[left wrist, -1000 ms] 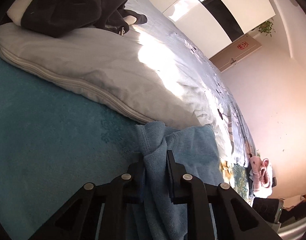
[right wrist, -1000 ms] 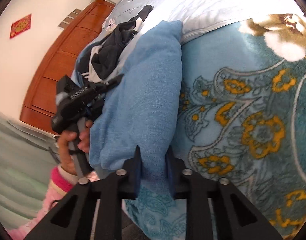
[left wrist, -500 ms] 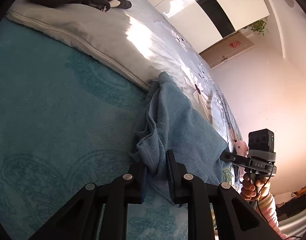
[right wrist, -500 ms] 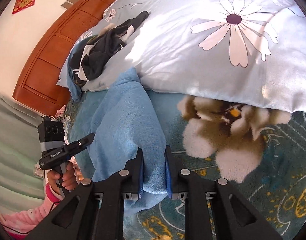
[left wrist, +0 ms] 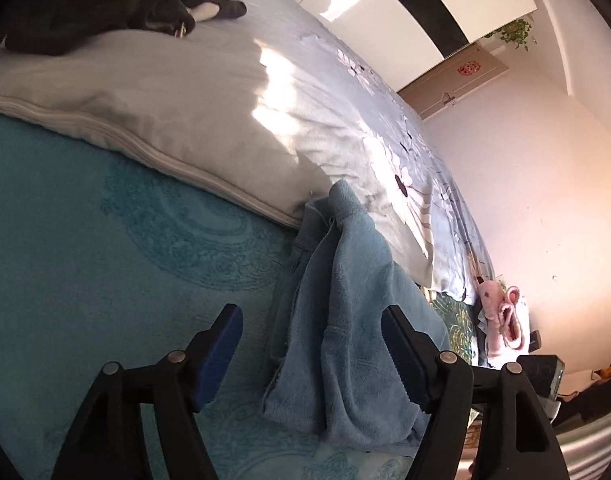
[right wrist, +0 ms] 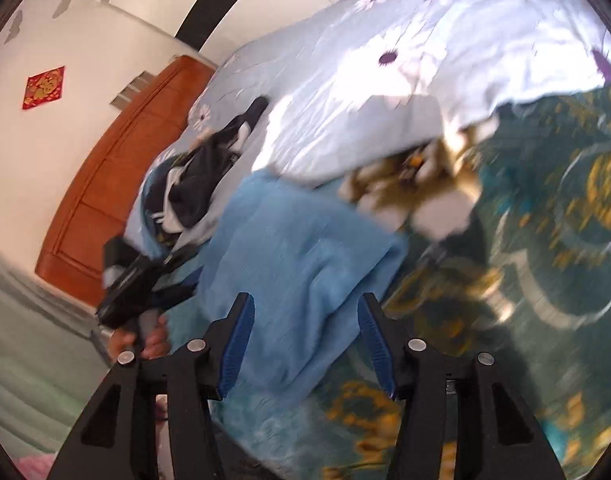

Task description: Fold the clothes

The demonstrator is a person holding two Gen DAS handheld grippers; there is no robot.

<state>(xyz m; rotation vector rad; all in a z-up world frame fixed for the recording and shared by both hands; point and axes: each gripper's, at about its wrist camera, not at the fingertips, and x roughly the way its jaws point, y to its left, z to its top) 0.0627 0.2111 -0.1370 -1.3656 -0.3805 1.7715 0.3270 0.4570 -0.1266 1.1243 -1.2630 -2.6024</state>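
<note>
Both claws have just been opening over a folded light-blue terry towel (left wrist: 345,320) lying on the teal patterned blanket (left wrist: 105,260) of a bed, against a pale floral duvet (left wrist: 209,92). The left claw (left wrist: 311,344) and right claw (right wrist: 303,340) stand spread, pads clear of the cloth between them.

Blue towel (left wrist: 345,320) (folded, rumpled) on bedspread (left wrist: 105,280)

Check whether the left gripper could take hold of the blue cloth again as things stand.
Probably yes. The left gripper has just opened its jaws and the blue cloth lies between its fingers on the teal blanket, with nothing covering it.
</note>
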